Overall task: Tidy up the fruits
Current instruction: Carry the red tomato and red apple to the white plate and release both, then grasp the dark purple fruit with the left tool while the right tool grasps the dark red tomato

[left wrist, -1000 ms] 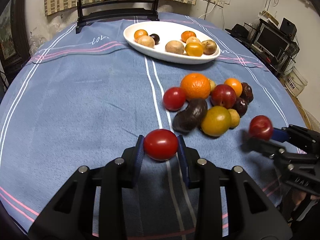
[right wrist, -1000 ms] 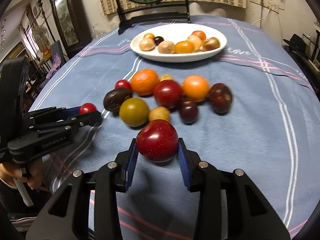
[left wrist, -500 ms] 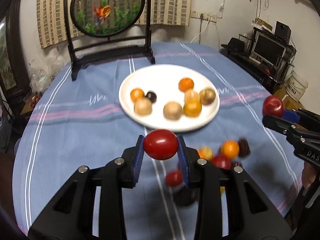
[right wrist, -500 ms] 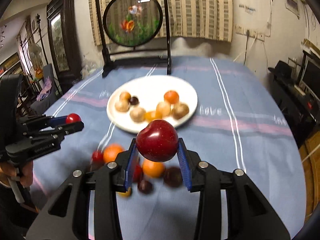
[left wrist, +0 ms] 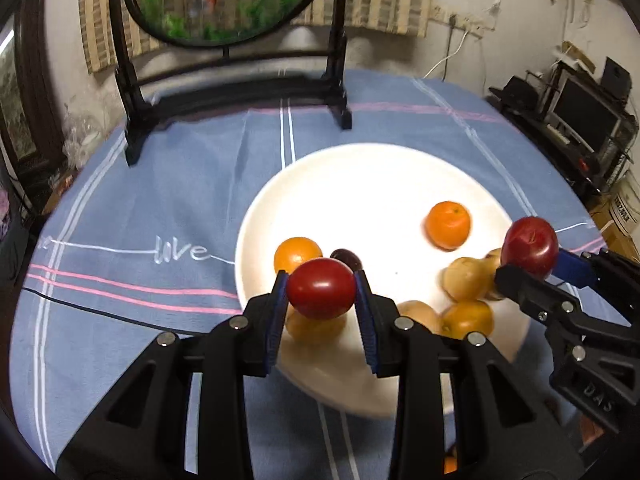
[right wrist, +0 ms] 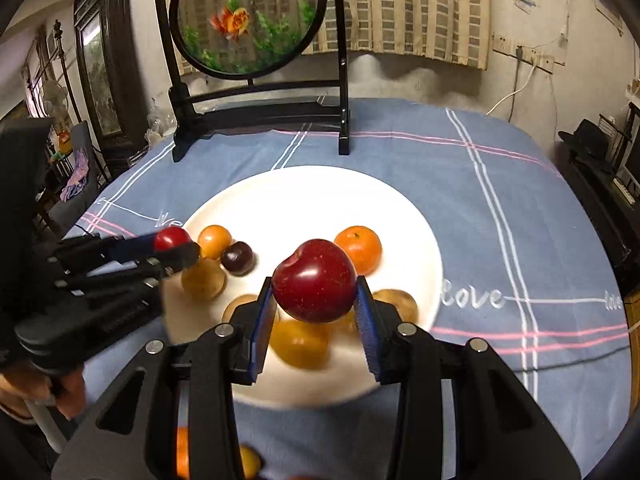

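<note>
— Both fruits have travelled from the cloth to above the white plate (left wrist: 256,216); red tomato (left wrist: 321,288) pinched in left claw (left wrist: 321,290), red plum (right wrist: 315,280) in right claw (right wrist: 316,282).

— Step?

— Delivery, seemingly. Next: lower into bare plate ahead of each claw, then release.

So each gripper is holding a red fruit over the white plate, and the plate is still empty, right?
Not quite. Both grippers do hold red fruit, the left gripper a red tomato and the right gripper a red apple, but the right wrist view shows the white plate already holds several fruits.
</note>
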Available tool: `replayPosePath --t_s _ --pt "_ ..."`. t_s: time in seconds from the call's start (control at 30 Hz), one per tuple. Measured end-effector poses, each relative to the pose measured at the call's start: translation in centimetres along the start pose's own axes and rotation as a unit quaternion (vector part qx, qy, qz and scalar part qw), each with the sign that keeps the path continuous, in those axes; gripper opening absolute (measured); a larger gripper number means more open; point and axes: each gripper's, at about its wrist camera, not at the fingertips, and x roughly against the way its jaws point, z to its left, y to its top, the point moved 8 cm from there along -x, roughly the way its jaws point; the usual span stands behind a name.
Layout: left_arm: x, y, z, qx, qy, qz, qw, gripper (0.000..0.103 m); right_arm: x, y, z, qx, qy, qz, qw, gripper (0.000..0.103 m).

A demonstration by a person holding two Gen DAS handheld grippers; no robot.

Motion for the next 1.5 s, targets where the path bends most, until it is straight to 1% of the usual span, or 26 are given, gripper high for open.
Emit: replayPosePath --t_s 0.17,0.23,0.27,0.3,0.33,0.37,0.4,0.5,0.6,0.63,0.7,0.83,0.9,0.93,1.0,1.1,1.23,1.33,1.5 --pt "-1.5 0.0 0.4 0.011 -0.001 0.003 0.9999 0.033 -2.4 0.4 0.2 -0.005 0.009 0.017 1.000 0.040" --pt "-1.6 0.1 0.5 0.015 0.000 0.002 0.9999 0.035 -3.1 0.2 0.2 -0.003 0.003 0.029 1.000 0.041" --pt "-1.6 0.1 0.6 0.018 0.004 0.002 0.9998 0.040 -3.2 0.2 0.2 -0.002 -0.003 0.031 0.999 0.042" --pt "-1.6 0.0 0.9 0.023 0.019 0.001 0.9996 0.061 -3.0 0.1 0.1 0.000 -0.010 0.029 1.000 0.046" --pt "-1.4 0.0 1.0 0.024 0.027 -0.002 0.9993 0.072 -2.7 0.1 0.1 0.002 -0.016 0.023 1.000 0.049" --pt "-1.0 0.0 1.2 0.025 0.039 -0.009 0.9989 0.073 -2.3 0.1 0.1 0.001 -0.015 0.016 1.000 0.050" --pt "-0.7 0.0 1.1 0.024 0.040 -0.010 0.9989 0.073 -1.8 0.1 0.0 -0.002 -0.013 0.010 1.000 0.050" --pt "0.4 -0.3 0.8 0.022 0.025 -0.010 0.9994 0.074 -0.2 -0.1 -0.8 -0.015 -0.010 -0.002 1.000 0.050" --pt "1.7 -0.9 0.9 0.026 0.026 -0.014 0.9992 0.079 1.5 -0.6 -1.6 -0.032 -0.001 -0.008 0.999 0.055" --pt "2.0 -1.0 0.8 0.027 0.024 -0.014 0.9993 0.082 2.2 -1.1 -1.8 -0.038 0.003 -0.008 0.999 0.055" --pt "3.0 -1.8 0.8 0.027 0.020 -0.014 0.9993 0.085 3.5 -2.2 -2.1 -0.042 0.006 -0.010 0.999 0.055" --pt "4.9 -3.8 0.9 0.019 0.026 -0.016 0.9994 0.088 6.0 -5.2 -2.8 -0.061 0.010 -0.007 0.998 0.057" --pt "6.1 -4.9 1.0 0.025 0.021 -0.021 0.9992 0.090 7.0 -6.7 -3.0 -0.071 0.015 -0.007 0.997 0.057" --pt "6.7 -5.5 1.1 0.028 0.018 -0.022 0.9992 0.091 7.6 -7.6 -3.2 -0.078 0.015 -0.006 0.997 0.059" --pt "7.9 -6.8 1.3 0.034 0.016 -0.026 0.9989 0.092 8.5 -9.2 -3.5 -0.085 0.006 -0.008 0.996 0.061" --pt "9.4 -9.1 1.4 0.036 0.021 -0.028 0.9987 0.093 9.9 -11.3 -3.9 -0.082 -0.017 -0.010 0.996 0.061" --pt "10.9 -11.6 1.8 0.039 0.019 -0.025 0.9987 0.093 11.6 -14.3 -4.2 -0.101 -0.015 -0.001 0.995 0.061" --pt "11.8 -13.3 1.9 0.047 0.012 -0.022 0.9986 0.093 12.4 -16.1 -4.1 -0.109 -0.011 0.005 0.994 0.061" --pt "12.8 -15.8 1.8 0.047 0.005 -0.012 0.9988 0.094 12.9 -18.5 -3.0 -0.103 -0.007 0.021 0.994 0.061"
